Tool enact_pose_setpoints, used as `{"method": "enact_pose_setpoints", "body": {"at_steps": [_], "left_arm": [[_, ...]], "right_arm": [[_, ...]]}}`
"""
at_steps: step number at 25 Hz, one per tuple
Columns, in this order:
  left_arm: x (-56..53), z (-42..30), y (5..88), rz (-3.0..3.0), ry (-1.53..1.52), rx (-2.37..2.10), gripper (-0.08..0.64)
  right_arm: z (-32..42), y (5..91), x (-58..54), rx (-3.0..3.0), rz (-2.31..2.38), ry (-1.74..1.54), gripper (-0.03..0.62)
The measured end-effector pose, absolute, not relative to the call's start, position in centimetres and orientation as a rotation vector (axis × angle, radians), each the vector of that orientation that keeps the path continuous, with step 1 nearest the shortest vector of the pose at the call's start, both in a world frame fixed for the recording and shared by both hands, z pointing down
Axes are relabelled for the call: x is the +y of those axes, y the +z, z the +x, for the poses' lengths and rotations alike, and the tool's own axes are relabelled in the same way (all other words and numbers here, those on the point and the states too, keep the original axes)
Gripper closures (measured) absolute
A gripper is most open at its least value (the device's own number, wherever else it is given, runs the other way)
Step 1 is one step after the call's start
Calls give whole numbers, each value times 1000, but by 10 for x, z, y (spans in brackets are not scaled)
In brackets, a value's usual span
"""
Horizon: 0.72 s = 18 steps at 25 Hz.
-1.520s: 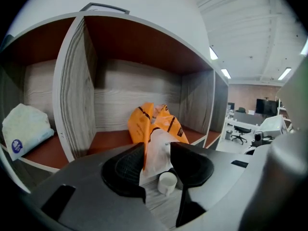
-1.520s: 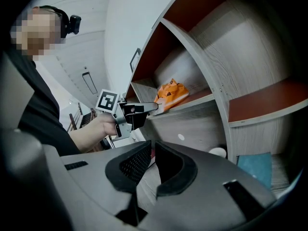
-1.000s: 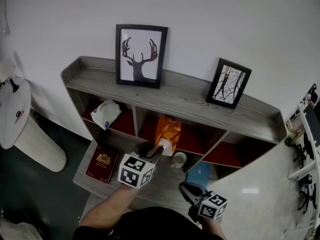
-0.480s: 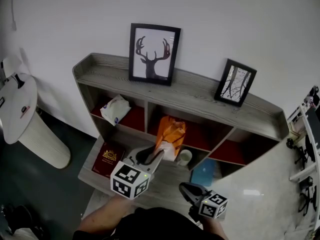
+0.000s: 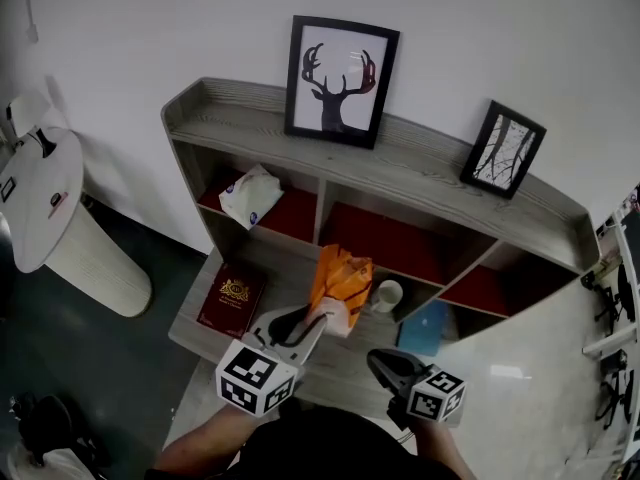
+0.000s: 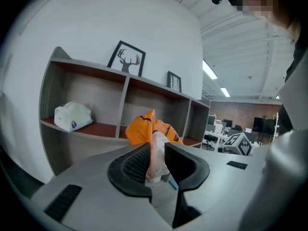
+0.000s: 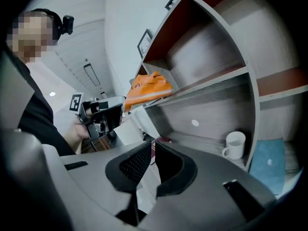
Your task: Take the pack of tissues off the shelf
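Note:
The orange pack of tissues [image 5: 340, 276] hangs in front of the grey shelf [image 5: 420, 183], outside its middle compartment and above the lower board. My left gripper [image 5: 325, 315] is shut on the pack's pale white end. In the left gripper view that white end [image 6: 155, 153] is pinched between the two dark pads, with the orange body [image 6: 144, 129] sticking out beyond them. My right gripper [image 5: 380, 360] is shut and holds nothing, low at the front right, apart from the pack. In the right gripper view its jaws [image 7: 150, 160] meet, and the orange pack [image 7: 148, 88] shows at the upper left.
A white soft packet [image 5: 250, 196] lies in the upper left compartment. On the lower board are a red book [image 5: 232, 298], a white mug [image 5: 388, 294] and a blue book [image 5: 425, 328]. Two framed pictures [image 5: 340, 80] [image 5: 503, 150] stand on top. A white round stand [image 5: 40, 203] is at the left.
My left gripper has drawn back toward me with the orange pack, which has come out of the middle compartment. The right gripper has stayed where it was, shut.

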<state>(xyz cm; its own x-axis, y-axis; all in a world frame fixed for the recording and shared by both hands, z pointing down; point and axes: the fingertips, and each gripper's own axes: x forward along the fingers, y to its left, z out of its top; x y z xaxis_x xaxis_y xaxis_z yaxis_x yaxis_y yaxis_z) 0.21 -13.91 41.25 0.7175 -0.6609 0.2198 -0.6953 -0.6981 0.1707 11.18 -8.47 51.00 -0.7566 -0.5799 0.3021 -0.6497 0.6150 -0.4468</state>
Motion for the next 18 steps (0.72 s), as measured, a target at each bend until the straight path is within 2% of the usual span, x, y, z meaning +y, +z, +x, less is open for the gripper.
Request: {"method": "enact_pose_setpoints", "body": {"at_steps": [12,18], "left_arm": [[-134,-27,485,2596,307,-1098,471],[-138,-32,536,2523,279,-1041,477]], "right_arm": [[93,524,-78,-2622,1026,848,572],[86,559,-68,-2585,1025,905,572]]}}
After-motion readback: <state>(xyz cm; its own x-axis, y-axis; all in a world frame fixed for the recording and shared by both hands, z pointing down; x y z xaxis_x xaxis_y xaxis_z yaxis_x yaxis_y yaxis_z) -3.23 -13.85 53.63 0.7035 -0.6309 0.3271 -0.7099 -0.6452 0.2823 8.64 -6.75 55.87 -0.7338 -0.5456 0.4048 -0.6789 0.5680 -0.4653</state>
